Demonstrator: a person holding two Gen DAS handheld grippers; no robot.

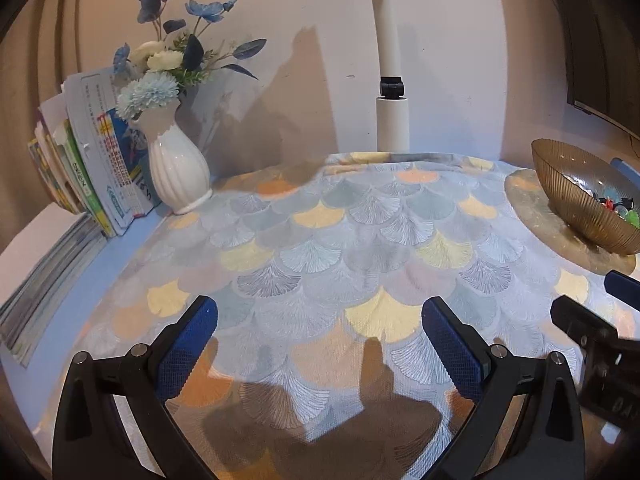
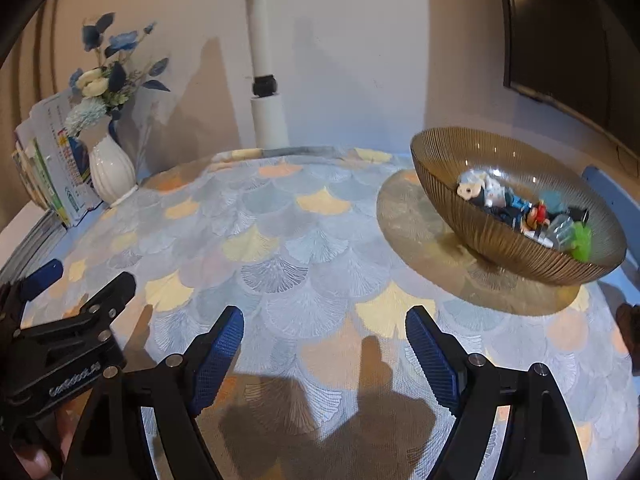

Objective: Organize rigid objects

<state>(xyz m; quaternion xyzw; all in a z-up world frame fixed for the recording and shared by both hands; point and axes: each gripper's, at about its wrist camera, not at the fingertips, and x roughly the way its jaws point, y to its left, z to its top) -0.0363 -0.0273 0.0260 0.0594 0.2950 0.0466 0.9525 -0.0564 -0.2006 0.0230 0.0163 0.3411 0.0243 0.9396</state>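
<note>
Over cloth (image 2: 280,248), both grippers (image 1: 320,344) (image 2: 324,350) spread w/ nothing; bowl (image 2: 492,240) right, vase (image 1: 178,168) left.

Around the ribbed amber bowl (image 2: 516,216) the patterned cloth (image 2: 280,248) lies bare to its left and on its near side, so open passage is offered there. Well to the bowl's left, the far corner is blocked by a white vase (image 1: 178,168) of flowers and leaning books (image 1: 96,160). Behind the bowl, to its left, a white pole (image 2: 268,120) stands at the wall.
</note>
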